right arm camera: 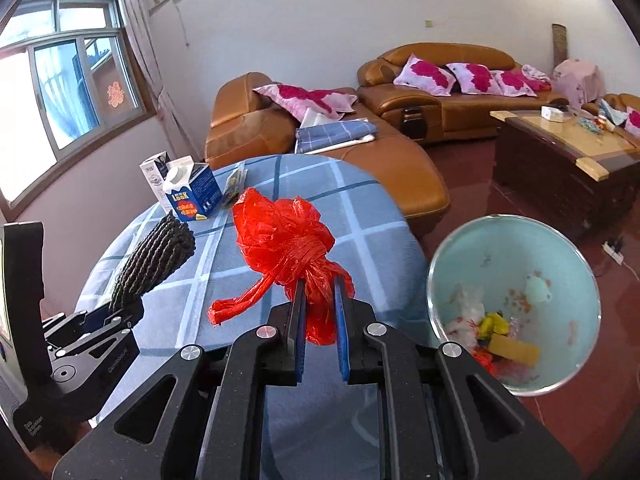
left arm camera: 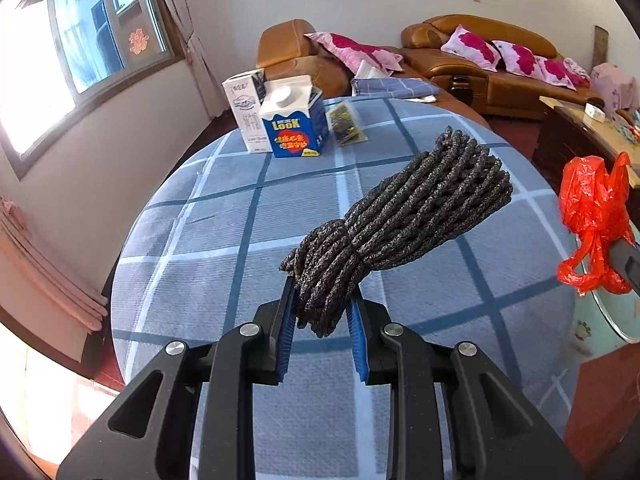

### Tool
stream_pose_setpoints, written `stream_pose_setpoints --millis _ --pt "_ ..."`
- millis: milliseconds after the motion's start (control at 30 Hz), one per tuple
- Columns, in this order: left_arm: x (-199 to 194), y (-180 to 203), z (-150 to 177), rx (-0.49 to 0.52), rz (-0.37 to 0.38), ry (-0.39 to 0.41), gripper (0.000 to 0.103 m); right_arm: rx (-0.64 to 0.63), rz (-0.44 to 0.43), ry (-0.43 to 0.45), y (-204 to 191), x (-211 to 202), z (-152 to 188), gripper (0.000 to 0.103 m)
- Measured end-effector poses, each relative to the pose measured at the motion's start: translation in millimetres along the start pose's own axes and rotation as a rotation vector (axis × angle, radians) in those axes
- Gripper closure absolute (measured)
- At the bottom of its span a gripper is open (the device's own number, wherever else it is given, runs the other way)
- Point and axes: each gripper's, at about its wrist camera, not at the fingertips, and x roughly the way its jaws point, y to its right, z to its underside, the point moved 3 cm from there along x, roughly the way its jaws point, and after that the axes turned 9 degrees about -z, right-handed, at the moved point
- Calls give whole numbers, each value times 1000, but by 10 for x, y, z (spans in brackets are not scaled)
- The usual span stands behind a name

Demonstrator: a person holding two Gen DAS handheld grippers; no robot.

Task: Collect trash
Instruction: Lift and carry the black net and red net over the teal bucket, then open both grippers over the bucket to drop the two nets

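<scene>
A bundle of dark grey speckled foam netting (left arm camera: 404,220) is gripped near its bunched lower end by the left gripper (left arm camera: 323,312), whose blue-padded jaws are closed tight on it; the rest of the bundle is held up and to the right, clear of the cloth below. In the right wrist view the same netting (right arm camera: 156,256) is seen rising from the left gripper (right arm camera: 120,314) at the left edge.

A knotted, crumpled red plastic bag (right arm camera: 288,240) is clamped just below its knot by the right gripper (right arm camera: 320,300), its jaws closed on the thin plastic, with one twisted tail hanging down to the left. From the left wrist view the red bag (left arm camera: 592,216) is seen at the right edge, raised off the counter.

Both pieces of trash are held above a round counter covered with a blue and white checked cloth (left arm camera: 240,240). At the far side of the counter stand a white carton (left arm camera: 248,116) and a blue and white carton with a round white cap (left arm camera: 294,120), touching each other, and just beside them lies a small clear packet with dark contents (left arm camera: 346,124).

A pale turquoise round bin (right arm camera: 520,248) stands on the red floor to the right of the counter, and scraps of yellow, white and orange rubbish lie at its bottom. Tan leather sofas with pink cushions (right arm camera: 440,80) are seen behind.
</scene>
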Motion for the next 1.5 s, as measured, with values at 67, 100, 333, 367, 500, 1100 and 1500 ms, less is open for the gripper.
stream_pose_setpoints --millis 67,100,333,367,500,1100,1500 --pt "-59 35 17 6 0 6 79 6 5 6 48 -50 15 90" --pt "-82 53 28 8 1 9 79 9 11 10 73 -78 23 90" --pt "-199 217 66 18 29 10 79 35 42 37 287 -269 90 90" --pt "-208 247 74 18 35 6 78 39 46 40 311 -293 103 90" --pt "-253 372 97 24 55 -1 78 60 64 52 431 -362 133 90" --pt "-420 1065 -11 122 90 54 78 165 161 98 1068 -548 190 90" --pt "-504 1824 -144 196 174 75 78 259 299 61 1777 -377 188 89"
